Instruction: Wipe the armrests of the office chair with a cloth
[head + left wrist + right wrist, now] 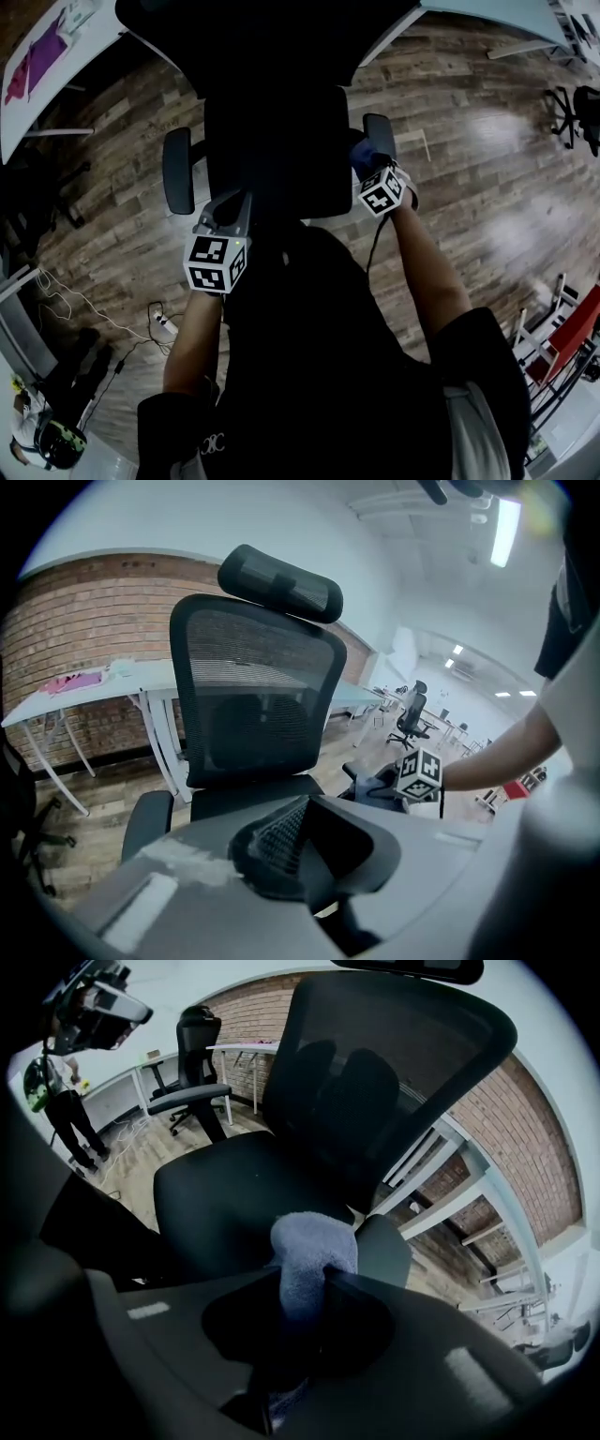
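Note:
The black office chair stands right in front of me, with its mesh back facing the left gripper view. Its left armrest is bare. My left gripper hovers beside the seat, just right of that armrest, with its jaws together and nothing between them. My right gripper is shut on a blue-grey cloth. The cloth hangs at the near end of the right armrest, over its inner edge. Whether the cloth touches the pad is hidden.
White desks stand against a brick wall behind the chair. A second office chair and a person are off to the left. Cables lie on the wood floor, and a red frame stands at right.

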The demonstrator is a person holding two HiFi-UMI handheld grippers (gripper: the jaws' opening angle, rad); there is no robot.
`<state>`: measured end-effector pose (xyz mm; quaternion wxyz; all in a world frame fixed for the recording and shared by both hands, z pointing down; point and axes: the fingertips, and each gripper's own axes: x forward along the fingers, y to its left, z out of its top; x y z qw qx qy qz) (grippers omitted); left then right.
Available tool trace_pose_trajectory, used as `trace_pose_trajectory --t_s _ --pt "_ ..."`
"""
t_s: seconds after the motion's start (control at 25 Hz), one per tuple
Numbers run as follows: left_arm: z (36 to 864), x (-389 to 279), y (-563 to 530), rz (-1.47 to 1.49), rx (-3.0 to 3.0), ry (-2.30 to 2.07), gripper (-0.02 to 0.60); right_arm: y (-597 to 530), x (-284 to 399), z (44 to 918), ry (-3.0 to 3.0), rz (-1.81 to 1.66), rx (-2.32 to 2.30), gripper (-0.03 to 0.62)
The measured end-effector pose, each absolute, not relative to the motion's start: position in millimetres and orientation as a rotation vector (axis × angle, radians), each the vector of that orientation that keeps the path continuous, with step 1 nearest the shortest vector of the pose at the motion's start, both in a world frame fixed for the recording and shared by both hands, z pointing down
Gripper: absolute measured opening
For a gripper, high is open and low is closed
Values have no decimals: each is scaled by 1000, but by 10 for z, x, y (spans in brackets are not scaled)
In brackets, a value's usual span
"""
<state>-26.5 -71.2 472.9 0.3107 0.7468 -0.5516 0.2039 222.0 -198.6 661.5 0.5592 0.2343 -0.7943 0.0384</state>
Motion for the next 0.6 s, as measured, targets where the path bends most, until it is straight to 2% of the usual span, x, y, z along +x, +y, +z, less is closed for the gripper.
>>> trace_pose_trajectory --t_s 0.6 --pt "4724 -272 -624 567 1889 -1514 5 -3284 1941 6469 -1893 39 630 74"
